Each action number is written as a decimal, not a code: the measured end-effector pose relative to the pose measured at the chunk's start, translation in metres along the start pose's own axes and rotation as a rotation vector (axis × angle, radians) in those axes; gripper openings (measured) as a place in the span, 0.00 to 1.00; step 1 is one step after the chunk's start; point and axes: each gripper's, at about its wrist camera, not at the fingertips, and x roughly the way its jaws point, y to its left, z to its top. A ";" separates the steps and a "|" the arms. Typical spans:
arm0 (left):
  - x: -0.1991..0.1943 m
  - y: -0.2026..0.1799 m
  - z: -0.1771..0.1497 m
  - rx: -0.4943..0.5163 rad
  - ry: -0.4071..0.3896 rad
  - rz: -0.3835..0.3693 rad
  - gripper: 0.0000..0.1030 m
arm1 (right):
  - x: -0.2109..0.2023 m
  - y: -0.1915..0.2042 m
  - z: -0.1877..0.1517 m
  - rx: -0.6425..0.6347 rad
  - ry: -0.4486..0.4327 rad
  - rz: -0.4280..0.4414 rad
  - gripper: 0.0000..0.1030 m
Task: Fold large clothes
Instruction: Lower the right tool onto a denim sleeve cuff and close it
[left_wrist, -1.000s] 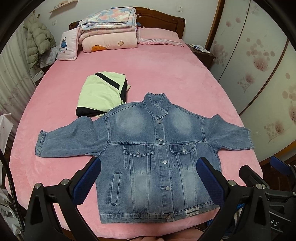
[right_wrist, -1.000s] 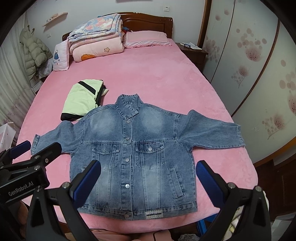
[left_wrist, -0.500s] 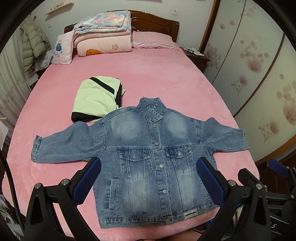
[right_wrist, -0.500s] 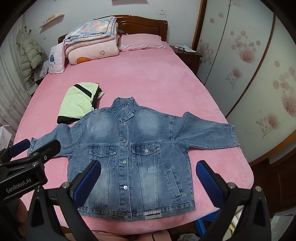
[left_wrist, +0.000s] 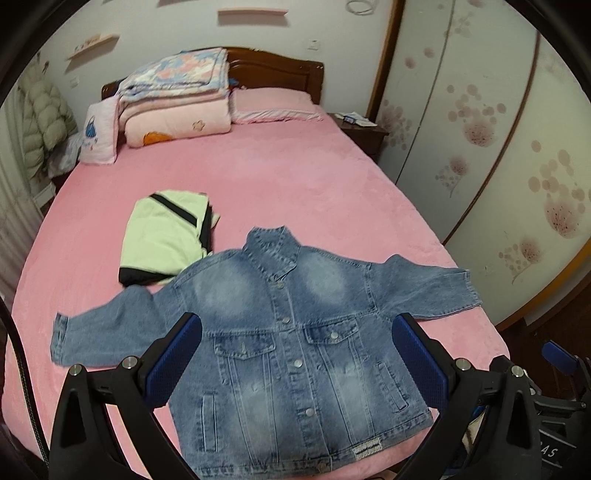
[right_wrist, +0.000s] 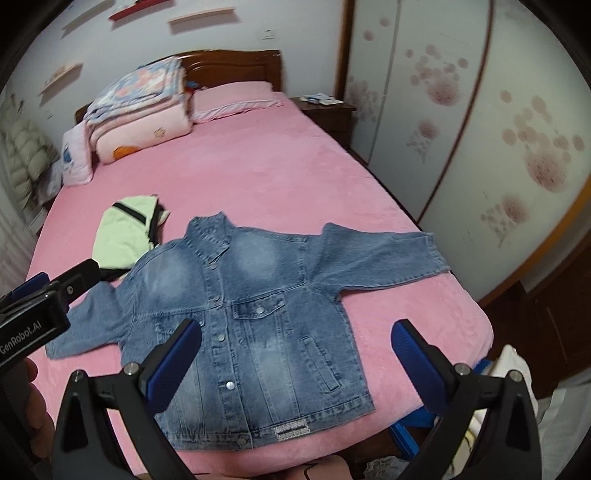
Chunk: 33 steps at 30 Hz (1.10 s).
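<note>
A blue denim jacket (left_wrist: 291, 347) is laid flat and face up on the pink bed (left_wrist: 295, 184), spread out directly ahead of both sets of jaws at the near edge of the mattress. It is buttoned down the front, with metal buttons in a line from the collar to the hem. The collar is seen standing up at the far end, away from the jaws. Two flapped chest pockets and two slanted side pockets are shown, and faded, lighter patches are seen over the shoulders and lower front. Both sleeves are stretched out sideways, one to each side of the body. A small pale label is stitched at the hem.

The left gripper (left_wrist: 295, 362) is held above the lower half of the jacket, its jaws spread wide with nothing between the blue pads. The right gripper (right_wrist: 295, 362) is likewise held over the hem region, jaws wide apart and empty; the fabric is not touched by either.

Beyond the left jaw, just past the jacket's shoulder, a folded pale green garment (left_wrist: 166, 236) with black trim is lying. Far ahead of the jaws, stacked quilts (left_wrist: 173, 96) and a pillow (left_wrist: 273, 105) are placed against the wooden headboard (left_wrist: 280, 66).
</note>
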 end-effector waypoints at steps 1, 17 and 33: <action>0.000 -0.004 0.002 0.009 -0.007 0.001 0.99 | 0.000 -0.004 0.001 0.012 -0.006 -0.001 1.00; 0.025 -0.094 0.040 0.076 -0.062 0.103 0.99 | 0.016 -0.096 0.038 0.070 -0.170 0.065 1.00; 0.155 -0.204 0.081 -0.060 0.032 0.112 0.99 | 0.123 -0.244 0.095 -0.046 -0.326 0.042 1.00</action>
